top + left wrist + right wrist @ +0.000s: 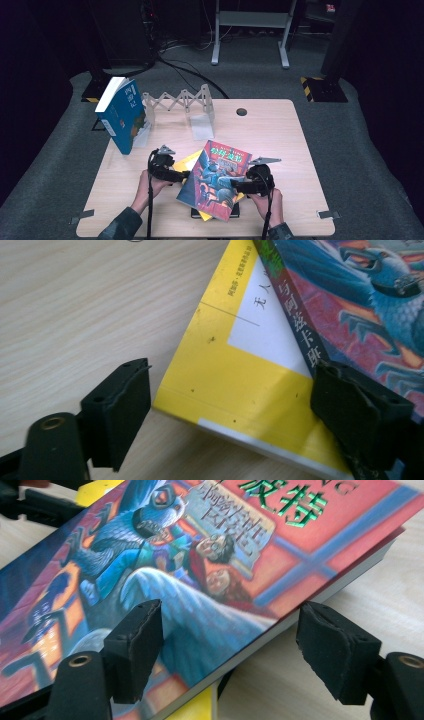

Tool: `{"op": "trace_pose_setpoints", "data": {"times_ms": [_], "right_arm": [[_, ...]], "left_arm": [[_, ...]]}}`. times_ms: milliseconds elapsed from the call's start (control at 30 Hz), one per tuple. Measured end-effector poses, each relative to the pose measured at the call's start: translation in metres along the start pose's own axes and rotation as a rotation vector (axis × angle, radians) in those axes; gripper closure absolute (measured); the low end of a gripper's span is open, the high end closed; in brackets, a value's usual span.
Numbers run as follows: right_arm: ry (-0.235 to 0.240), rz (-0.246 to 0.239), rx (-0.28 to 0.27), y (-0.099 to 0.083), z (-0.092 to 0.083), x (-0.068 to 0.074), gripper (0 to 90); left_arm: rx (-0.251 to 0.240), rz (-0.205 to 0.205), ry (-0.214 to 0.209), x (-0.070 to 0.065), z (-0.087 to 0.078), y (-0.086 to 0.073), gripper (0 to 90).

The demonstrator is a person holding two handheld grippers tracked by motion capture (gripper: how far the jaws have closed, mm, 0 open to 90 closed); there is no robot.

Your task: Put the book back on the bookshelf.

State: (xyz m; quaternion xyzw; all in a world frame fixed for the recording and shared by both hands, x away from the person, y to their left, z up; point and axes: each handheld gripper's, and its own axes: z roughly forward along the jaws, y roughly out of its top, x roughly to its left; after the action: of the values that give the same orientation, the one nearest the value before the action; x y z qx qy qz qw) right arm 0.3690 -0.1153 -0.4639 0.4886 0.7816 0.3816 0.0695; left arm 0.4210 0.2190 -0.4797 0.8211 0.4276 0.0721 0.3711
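Observation:
A red and blue illustrated book point(215, 180) lies askew on top of a yellow book point(186, 162) and a dark book point(234, 211) at the table's front middle. My left gripper point(181, 175) reaches in from the left. In the left gripper view its jaws point(235, 405) stand apart around the yellow book's corner point(240, 380), one pad beside the illustrated book's spine point(300, 335), with a gap at the other pad. My right gripper point(235, 186) comes in from the right. Its jaws point(235, 647) straddle the illustrated book's edge point(240, 540) without pressing on it.
A blue book point(121, 115) stands upright at the back left, beside a white folding rack point(180, 102) with a clear plate point(202, 127) at its right end. The wooden table point(280, 145) has a round hole point(242, 111) near its far edge.

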Motion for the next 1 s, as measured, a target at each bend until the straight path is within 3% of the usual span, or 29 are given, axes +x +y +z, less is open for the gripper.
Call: {"op": "trace_pose_setpoints", "data": {"times_ms": [200, 233, 367, 567, 733, 800, 900, 1000], "right_arm": [[0.01, 0.041, -0.018, -0.002, 0.002, 0.001, 29.1], [0.007, 0.017, -0.028, -0.001, 0.004, 0.0, 29.4], [0.005, 0.025, -0.031, 0.004, 0.009, 0.001, 29.9], [0.006, -0.021, -0.029, 0.02, 0.023, 0.002, 30.4], [0.008, -0.026, -0.013, 0.028, 0.028, 0.004, 30.4], [0.011, -0.022, -0.007, 0.026, 0.025, 0.005, 30.4], [0.037, -0.009, 0.001, 0.019, 0.019, 0.002, 31.3], [0.063, 0.005, -0.001, 0.015, 0.019, 0.003, 31.9]], "left_arm": [[0.001, -0.023, -0.004, -0.003, -0.004, -0.005, 19.8], [0.007, -0.028, -0.006, -0.003, -0.005, -0.006, 20.0], [0.028, -0.041, 0.003, -0.007, -0.014, -0.014, 20.8], [0.022, -0.06, 0.01, -0.012, -0.024, -0.027, 21.2], [0.012, -0.046, 0.036, -0.008, -0.02, -0.017, 22.7], [0.009, -0.037, 0.053, -0.005, -0.017, -0.012, 22.7], [0.017, -0.042, 0.044, 0.0, -0.014, -0.006, 22.9], [0.006, -0.083, 0.023, 0.005, -0.011, -0.004, 24.1]]}}
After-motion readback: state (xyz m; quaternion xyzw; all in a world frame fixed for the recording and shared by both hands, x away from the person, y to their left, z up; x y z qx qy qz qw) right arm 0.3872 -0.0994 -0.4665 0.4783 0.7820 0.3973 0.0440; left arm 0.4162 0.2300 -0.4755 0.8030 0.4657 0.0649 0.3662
